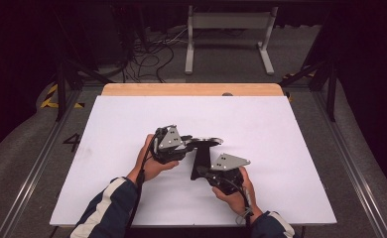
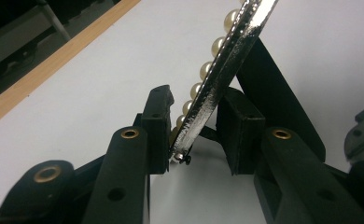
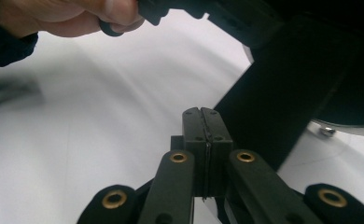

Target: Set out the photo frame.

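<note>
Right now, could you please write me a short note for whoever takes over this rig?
Left tool: closed on the round silver-rimmed frame edged with cream pearls; the pads appear to touch its rim.
Right tool: shut, tips at the black flat stand behind the frame; whether it pinches anything is unclear.
Things: frame and stand sit mid white table, between the tools.
Done: both tools are at the piece.
Left: probably standing the frame upright on its stand, then letting go.
</note>
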`<action>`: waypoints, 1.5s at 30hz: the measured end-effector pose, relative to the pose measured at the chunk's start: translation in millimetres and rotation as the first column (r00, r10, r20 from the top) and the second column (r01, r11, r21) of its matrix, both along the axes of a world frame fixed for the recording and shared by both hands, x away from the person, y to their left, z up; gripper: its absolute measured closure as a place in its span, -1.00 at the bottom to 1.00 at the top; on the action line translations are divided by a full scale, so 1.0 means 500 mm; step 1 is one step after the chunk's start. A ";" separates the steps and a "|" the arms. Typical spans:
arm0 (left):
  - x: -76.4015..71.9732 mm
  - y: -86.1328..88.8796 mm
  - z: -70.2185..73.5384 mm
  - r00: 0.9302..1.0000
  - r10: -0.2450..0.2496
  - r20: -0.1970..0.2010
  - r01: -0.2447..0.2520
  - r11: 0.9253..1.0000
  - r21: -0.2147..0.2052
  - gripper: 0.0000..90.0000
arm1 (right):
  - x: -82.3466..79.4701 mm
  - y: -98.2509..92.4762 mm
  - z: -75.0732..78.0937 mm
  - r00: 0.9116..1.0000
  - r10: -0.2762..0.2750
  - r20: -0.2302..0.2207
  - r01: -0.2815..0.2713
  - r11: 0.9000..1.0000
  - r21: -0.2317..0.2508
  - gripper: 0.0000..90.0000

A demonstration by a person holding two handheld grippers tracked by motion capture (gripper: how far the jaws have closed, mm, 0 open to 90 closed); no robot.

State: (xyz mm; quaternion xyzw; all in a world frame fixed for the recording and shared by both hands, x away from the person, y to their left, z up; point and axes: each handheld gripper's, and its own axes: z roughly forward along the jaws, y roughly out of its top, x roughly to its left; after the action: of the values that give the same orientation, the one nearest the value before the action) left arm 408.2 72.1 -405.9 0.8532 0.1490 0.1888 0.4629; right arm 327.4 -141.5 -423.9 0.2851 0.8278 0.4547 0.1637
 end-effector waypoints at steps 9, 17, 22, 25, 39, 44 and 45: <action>-0.001 0.005 -0.007 1.000 0.000 -0.013 -0.001 0.999 -0.032 0.40 | -0.002 0.063 -0.023 0.999 -0.011 0.052 0.013 0.999 -0.052 1.00; 0.003 0.019 -0.039 0.999 0.024 -0.029 -0.024 0.999 0.024 0.21 | -0.012 0.102 -0.050 0.995 -0.039 0.088 0.050 0.990 -0.128 1.00; 0.012 0.006 -0.055 0.999 0.039 -0.014 -0.038 0.998 0.055 0.37 | -0.011 0.102 -0.056 0.995 -0.058 0.079 0.069 0.988 -0.141 1.00; 0.016 0.008 -0.057 0.999 0.053 -0.002 -0.053 0.997 0.054 0.55 | -0.008 0.098 -0.058 0.995 -0.070 0.072 0.080 0.986 -0.145 1.00; 0.010 0.018 -0.056 0.999 0.038 0.012 -0.039 0.996 0.085 0.69 | -0.007 0.083 -0.063 0.995 -0.099 0.035 0.103 0.984 -0.148 1.00; 0.001 0.018 -0.053 0.999 0.049 0.015 -0.050 0.994 0.102 0.71 | -0.008 0.075 -0.061 0.994 -0.108 0.028 0.111 0.983 -0.149 1.00; 0.001 0.018 -0.053 0.999 0.049 0.015 -0.050 0.994 0.102 0.72 | -0.008 0.075 -0.061 0.994 -0.108 0.028 0.111 0.983 -0.149 1.00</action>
State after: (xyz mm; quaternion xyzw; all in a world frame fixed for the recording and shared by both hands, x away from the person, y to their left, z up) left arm 408.8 81.2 -432.2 0.8706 0.1575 0.2129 0.4147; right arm 323.5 -103.8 -454.3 0.3126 0.8411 0.3842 0.2174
